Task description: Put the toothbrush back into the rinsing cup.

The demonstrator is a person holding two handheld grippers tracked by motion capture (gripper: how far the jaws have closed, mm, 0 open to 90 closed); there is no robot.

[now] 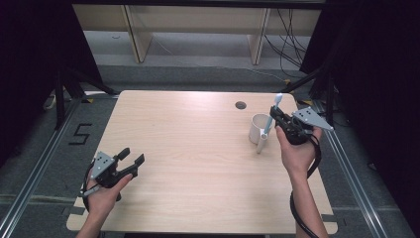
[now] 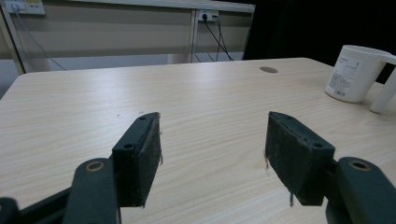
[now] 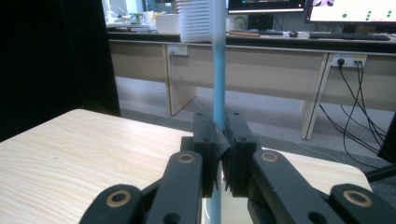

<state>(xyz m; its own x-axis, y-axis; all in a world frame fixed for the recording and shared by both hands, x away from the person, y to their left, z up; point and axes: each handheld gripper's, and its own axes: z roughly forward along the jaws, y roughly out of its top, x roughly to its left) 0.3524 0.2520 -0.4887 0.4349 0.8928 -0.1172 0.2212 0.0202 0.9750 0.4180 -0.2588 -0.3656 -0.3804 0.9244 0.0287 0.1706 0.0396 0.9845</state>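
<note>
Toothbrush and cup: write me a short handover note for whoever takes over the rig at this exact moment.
Right gripper: shut on the toothbrush, light blue handle upright, held by the cup with its lower end down at the cup's side.
Left gripper: open, holding nothing, low over the table at the near left.
Cup: white, upright, far right of the table, handle toward the person.
Done: toothbrush is gripped.
Left: probably to set the toothbrush in the cup or lift it clear; which cannot be told. Keep the grip firm and the cup steady.
</note>
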